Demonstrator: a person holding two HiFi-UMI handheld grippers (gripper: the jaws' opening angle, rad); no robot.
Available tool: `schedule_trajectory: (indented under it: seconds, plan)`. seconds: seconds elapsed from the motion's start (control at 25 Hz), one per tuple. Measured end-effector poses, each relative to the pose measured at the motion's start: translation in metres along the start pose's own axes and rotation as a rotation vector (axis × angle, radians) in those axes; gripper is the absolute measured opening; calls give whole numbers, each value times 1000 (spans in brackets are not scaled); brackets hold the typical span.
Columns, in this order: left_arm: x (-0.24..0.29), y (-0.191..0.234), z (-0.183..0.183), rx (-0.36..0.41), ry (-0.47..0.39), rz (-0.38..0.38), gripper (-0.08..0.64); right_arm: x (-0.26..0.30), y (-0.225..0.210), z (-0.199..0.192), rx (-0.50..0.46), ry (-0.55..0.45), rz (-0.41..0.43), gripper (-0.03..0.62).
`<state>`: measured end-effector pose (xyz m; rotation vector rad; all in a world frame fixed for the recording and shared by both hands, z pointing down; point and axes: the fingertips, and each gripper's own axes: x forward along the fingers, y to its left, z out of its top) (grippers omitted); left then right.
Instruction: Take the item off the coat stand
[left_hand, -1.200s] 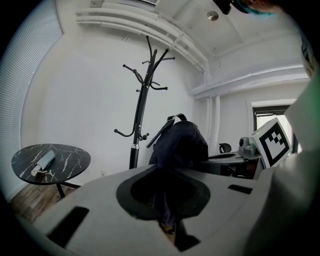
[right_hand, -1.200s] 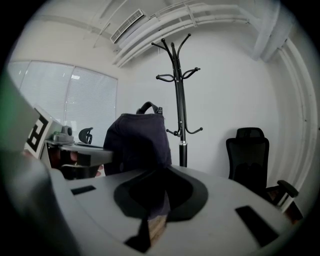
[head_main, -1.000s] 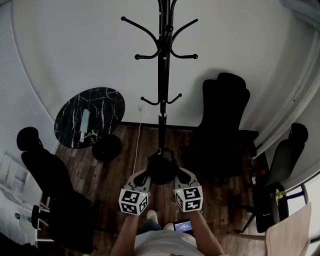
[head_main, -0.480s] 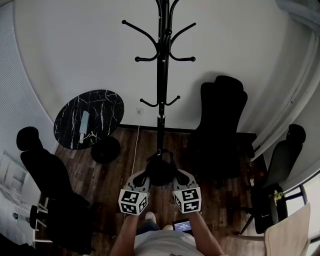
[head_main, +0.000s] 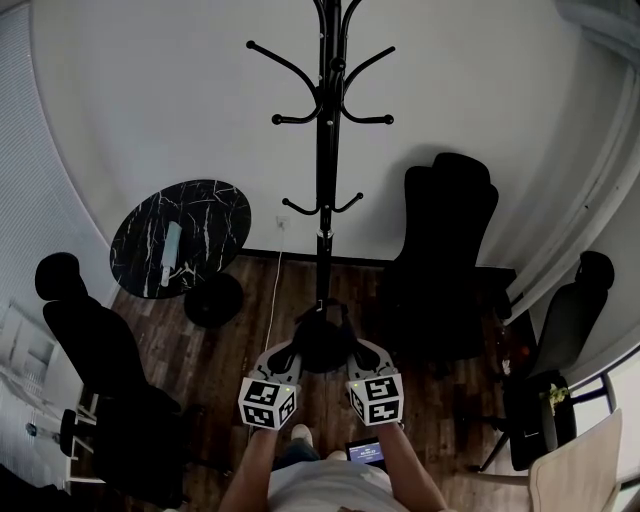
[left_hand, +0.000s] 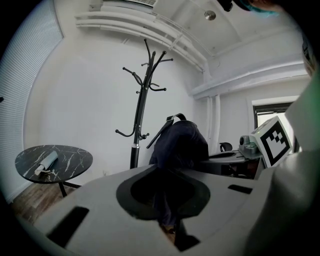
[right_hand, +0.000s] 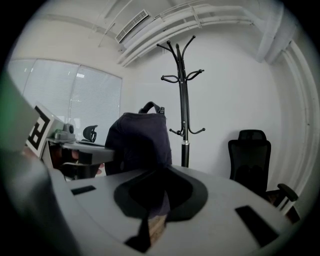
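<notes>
A dark backpack (head_main: 323, 343) hangs between my two grippers, low in front of the black coat stand (head_main: 324, 180) and apart from it. The stand's hooks are all bare. On the backpack's left side my left gripper (head_main: 286, 357) is shut on the fabric, and my right gripper (head_main: 359, 355) is shut on its right side. Seen from the left gripper view, the backpack (left_hand: 180, 145) bulges just beyond the jaws of that gripper (left_hand: 168, 210), with its top handle up. The right gripper view shows the backpack (right_hand: 140, 142) the same way, dark cloth pinched in the right gripper (right_hand: 152, 210).
A round black marble table (head_main: 180, 235) with a pale rolled object on it stands at the left. A black office chair (head_main: 445, 250) is right of the stand, another chair (head_main: 85, 340) at the near left. More dark chairs stand at the right wall.
</notes>
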<state>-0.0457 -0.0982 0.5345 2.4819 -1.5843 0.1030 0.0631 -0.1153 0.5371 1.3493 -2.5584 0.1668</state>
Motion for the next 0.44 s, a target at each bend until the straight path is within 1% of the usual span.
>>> schedule_trajectory:
  seconds: [0.44]
  plan:
    - [8,-6,-6,-11,16,-13,31,1,-10,-6,14,13,-11,23]
